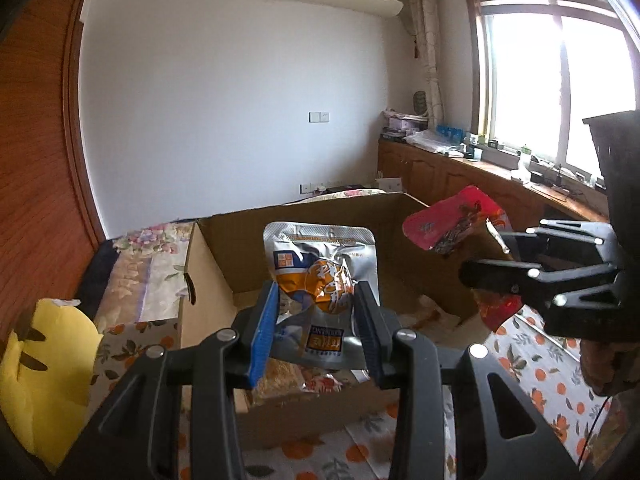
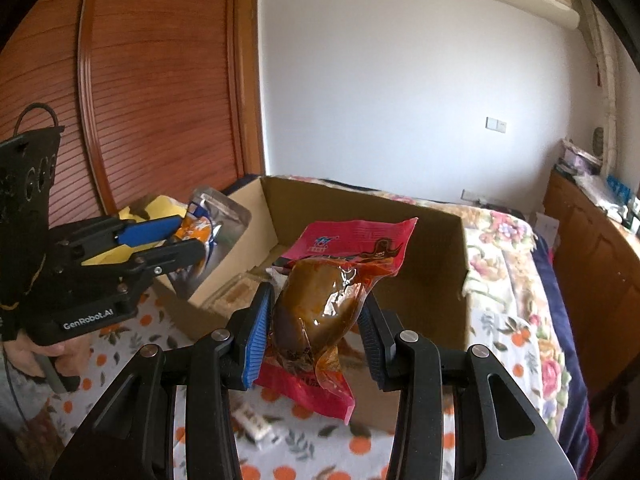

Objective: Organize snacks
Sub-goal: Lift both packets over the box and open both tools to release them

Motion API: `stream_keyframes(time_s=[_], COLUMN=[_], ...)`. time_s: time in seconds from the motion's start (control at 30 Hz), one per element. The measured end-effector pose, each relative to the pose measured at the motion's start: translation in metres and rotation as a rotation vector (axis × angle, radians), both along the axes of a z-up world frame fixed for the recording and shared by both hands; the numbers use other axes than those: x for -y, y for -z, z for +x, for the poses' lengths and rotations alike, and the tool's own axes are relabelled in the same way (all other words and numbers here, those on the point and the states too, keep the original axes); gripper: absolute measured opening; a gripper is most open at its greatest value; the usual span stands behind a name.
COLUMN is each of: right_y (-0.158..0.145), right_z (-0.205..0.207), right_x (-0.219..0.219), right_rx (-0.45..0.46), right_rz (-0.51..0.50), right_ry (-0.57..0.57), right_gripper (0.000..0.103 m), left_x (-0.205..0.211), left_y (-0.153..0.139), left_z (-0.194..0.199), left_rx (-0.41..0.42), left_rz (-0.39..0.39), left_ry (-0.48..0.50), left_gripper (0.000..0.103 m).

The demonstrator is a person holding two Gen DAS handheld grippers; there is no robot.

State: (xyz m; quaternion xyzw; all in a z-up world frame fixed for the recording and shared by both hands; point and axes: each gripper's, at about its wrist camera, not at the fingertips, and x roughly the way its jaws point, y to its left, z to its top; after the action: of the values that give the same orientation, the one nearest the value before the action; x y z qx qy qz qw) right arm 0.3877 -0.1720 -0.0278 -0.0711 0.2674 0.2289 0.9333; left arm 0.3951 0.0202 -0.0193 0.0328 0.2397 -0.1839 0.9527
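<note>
My left gripper [image 1: 316, 328] clamped on silver snack pouch [image 1: 320, 264], above cardboard box [image 1: 224, 280]; my right gripper [image 2: 316, 332] clamped on red pouch [image 2: 340, 280] (both held over box).

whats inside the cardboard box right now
The cardboard box holds pale, tan-wrapped snack packs along its floor. The silver pouch and red pouch, each clamped in a claw, cover much of the inside.

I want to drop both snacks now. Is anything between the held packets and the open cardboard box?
Nothing visible blocks them. The silver packet in the left hand-held gripper and the red packet in the right hand-held gripper hang before the cardboard box, which is open-topped.
</note>
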Motion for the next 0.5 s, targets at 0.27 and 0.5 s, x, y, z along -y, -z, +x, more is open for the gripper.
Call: stream_keyframes(time_s=[0.27, 0.5], right_y=[0.016, 0.033], right_z=[0.035, 0.052], right_x=[-0.001, -0.001], right_rx=[-0.041, -0.089], right_rz=[0.019, 0.016], right_ry=[0.002, 0.015], right_gripper=[0.041, 0.041], left_x=[-0.007, -0.004], left_y=[0.017, 0.027], left_z=[0.03, 0.036], left_rx=[-0.052, -0.081], left_rz=[-0.044, -0.051], left_ry=[-0.028, -0.031], left_gripper=[0.037, 0.038])
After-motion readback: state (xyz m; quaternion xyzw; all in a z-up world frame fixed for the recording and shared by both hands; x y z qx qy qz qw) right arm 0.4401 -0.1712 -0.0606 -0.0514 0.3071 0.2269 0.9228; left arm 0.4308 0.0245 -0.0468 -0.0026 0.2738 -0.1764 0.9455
